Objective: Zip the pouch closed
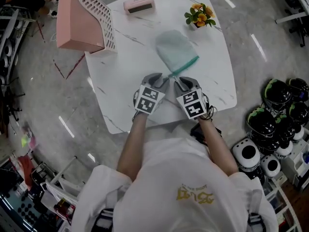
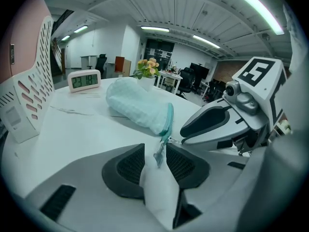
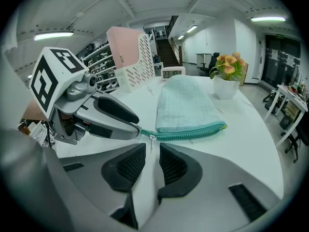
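Observation:
A pale teal pouch (image 1: 175,51) lies flat on the white marble table (image 1: 120,81), its darker teal zipper (image 3: 193,132) running along the near edge. Both grippers meet at the pouch's near corner. My left gripper (image 1: 161,79) (image 2: 155,151) is open; the zipper's teal end and a small metal piece (image 2: 159,153) hang in the gap without the pads touching them. My right gripper (image 1: 183,81) (image 3: 152,149) stands beside it, jaws a little apart, with the small silver pull (image 3: 151,138) just at their tips and a gap on both sides.
A pink slotted file holder (image 1: 79,18) stands at the table's far left, a pink digital clock (image 1: 139,4) at the back, a potted flower (image 1: 200,16) at the back right. Round black-and-white helmets (image 1: 270,124) sit on the floor to the right.

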Available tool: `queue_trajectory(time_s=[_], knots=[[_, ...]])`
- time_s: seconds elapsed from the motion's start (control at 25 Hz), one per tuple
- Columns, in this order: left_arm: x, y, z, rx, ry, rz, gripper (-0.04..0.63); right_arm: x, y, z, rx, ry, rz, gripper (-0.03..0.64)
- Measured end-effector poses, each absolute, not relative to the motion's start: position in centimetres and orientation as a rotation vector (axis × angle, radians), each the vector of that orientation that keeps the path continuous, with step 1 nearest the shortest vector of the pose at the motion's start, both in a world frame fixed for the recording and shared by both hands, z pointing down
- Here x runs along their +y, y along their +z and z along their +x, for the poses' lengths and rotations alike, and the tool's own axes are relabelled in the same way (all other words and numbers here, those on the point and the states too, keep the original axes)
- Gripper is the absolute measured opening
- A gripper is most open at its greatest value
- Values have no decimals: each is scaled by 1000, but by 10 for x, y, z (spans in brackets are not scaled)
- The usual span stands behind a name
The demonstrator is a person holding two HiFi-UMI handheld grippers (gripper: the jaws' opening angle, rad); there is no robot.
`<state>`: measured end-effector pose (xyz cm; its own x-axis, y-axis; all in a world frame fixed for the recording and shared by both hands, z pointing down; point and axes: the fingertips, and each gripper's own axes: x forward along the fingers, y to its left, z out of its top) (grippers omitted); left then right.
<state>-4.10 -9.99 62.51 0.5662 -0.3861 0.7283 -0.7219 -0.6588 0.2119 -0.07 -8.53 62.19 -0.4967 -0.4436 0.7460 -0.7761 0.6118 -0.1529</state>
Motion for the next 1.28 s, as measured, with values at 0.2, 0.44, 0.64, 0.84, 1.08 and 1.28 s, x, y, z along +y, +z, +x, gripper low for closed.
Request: queue_trajectory(time_s=[0.2, 0.44, 0.64, 0.84, 1.08, 1.28], knots=[[-101, 630, -35, -869, 928, 2320, 158, -87, 629, -5, -2151, 600, 948, 87], [-100, 636, -29, -864, 967, 2345, 153, -90, 633, -8, -2140, 557, 927, 78], [-101, 638, -25, -860, 1009, 2367, 126, -92, 634, -12, -2147, 538, 916, 60], [-98, 638, -22, -850, 1031, 2388, 70, -89, 634, -16, -2146, 539, 920, 31], [-97, 640, -23, -830, 1026, 2373, 48, -91, 637, -15, -2140, 599, 925, 18], [-98, 640, -26, -812, 1002, 2357, 43, -92, 637, -15, -2138, 631, 942, 15]])
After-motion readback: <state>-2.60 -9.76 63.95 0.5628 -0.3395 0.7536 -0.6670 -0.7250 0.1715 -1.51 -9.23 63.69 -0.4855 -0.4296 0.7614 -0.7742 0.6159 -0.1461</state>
